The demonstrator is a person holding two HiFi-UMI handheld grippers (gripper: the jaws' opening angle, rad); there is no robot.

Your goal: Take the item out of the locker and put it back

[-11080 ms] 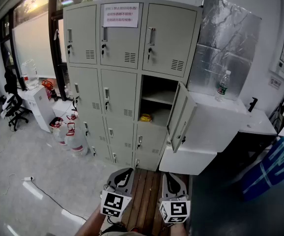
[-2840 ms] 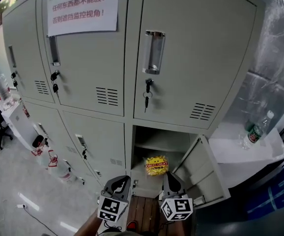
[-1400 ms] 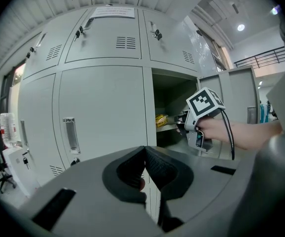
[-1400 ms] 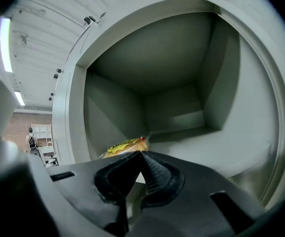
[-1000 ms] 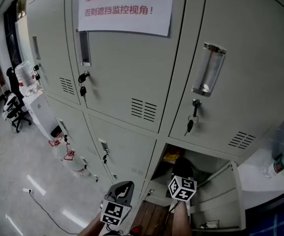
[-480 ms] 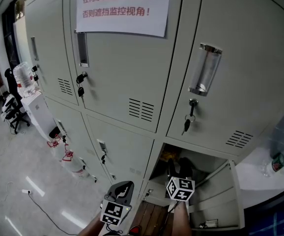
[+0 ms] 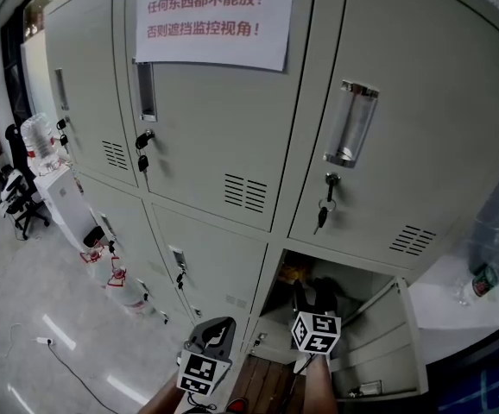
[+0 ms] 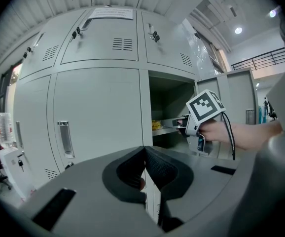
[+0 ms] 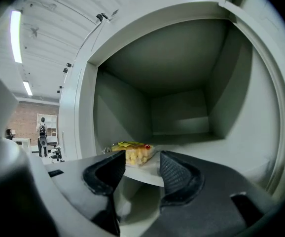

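Note:
The item is a yellow snack bag (image 9: 131, 152) lying on the shelf of the open locker (image 7: 346, 276). It also shows as a yellow patch (image 7: 291, 273) in the head view and as a small bag (image 8: 156, 126) in the left gripper view. My right gripper (image 9: 142, 157) reaches into the locker mouth with its jaws opening. The bag lies just beyond its fingertips and the pads do not press on it. Its marker cube (image 7: 316, 332) shows below the opening. My left gripper (image 8: 145, 153) hangs back outside the lockers, shut and empty.
The locker door (image 7: 379, 352) swings out to the right. Shut grey lockers fill the wall, with keys (image 7: 322, 210) in the locks and a paper notice (image 7: 211, 15) above. A water bottle (image 7: 487, 274) stands on a white cabinet at right, and water jugs (image 7: 38, 136) at far left.
Over the last second the right gripper has stayed in the locker mouth with hardly any shift. Before that I came close to the lockers and reached the right gripper in. The left gripper has held still.

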